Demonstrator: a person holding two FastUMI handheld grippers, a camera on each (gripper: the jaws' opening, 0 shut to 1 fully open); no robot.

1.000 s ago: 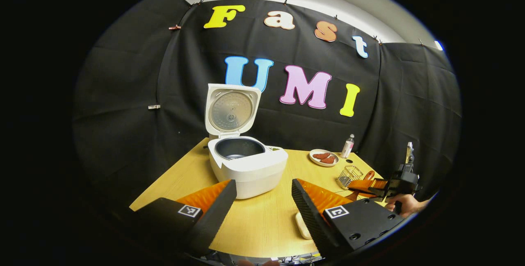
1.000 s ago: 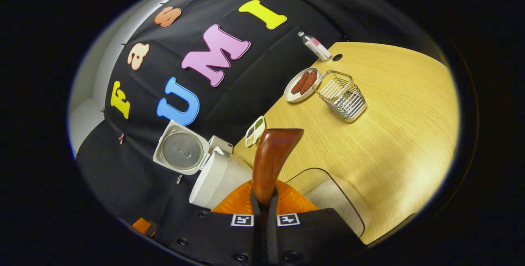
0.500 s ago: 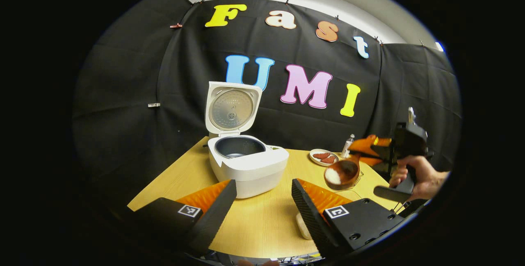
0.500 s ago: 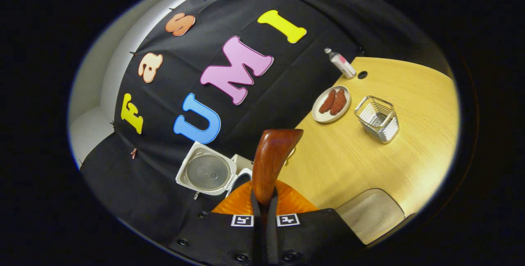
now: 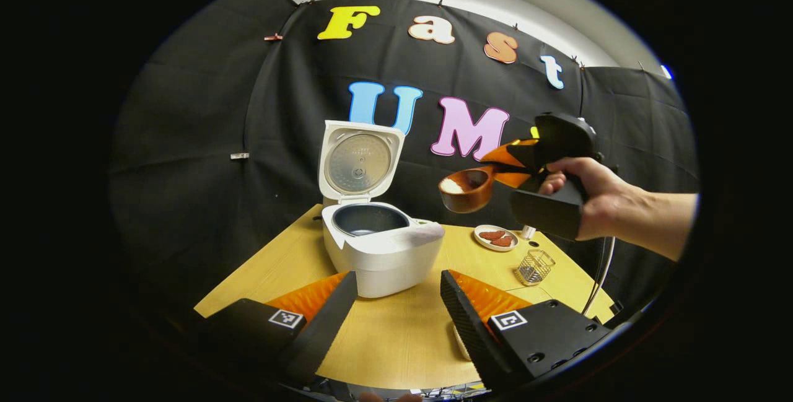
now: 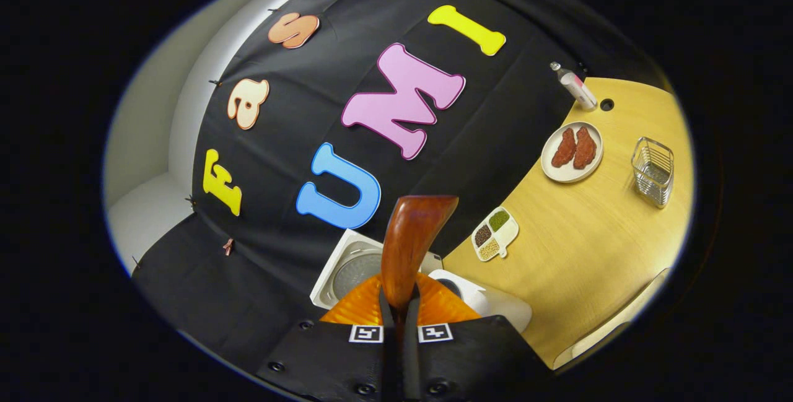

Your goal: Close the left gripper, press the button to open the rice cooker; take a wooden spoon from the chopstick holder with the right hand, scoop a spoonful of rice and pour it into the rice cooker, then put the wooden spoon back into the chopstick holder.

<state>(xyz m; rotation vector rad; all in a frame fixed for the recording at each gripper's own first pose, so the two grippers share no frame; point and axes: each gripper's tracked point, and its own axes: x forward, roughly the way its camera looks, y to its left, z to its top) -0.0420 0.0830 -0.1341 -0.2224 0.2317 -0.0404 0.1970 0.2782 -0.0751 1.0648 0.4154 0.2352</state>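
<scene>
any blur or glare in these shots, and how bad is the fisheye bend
Left gripper view: sharp, though the rice cooker front rim smears slightly; table edges bow. Right gripper view: scene tilted, wooden spoon handle crisp, soft glare on the table near the wire holder.

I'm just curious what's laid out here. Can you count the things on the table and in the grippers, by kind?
Rice cooker: 1
Wooden spoon: 1
Wire holder: 1
Plate of food: 1
Bottle: 1
Divided dish of grains: 1
Grippers, left and right: 2
Total: 8
</scene>
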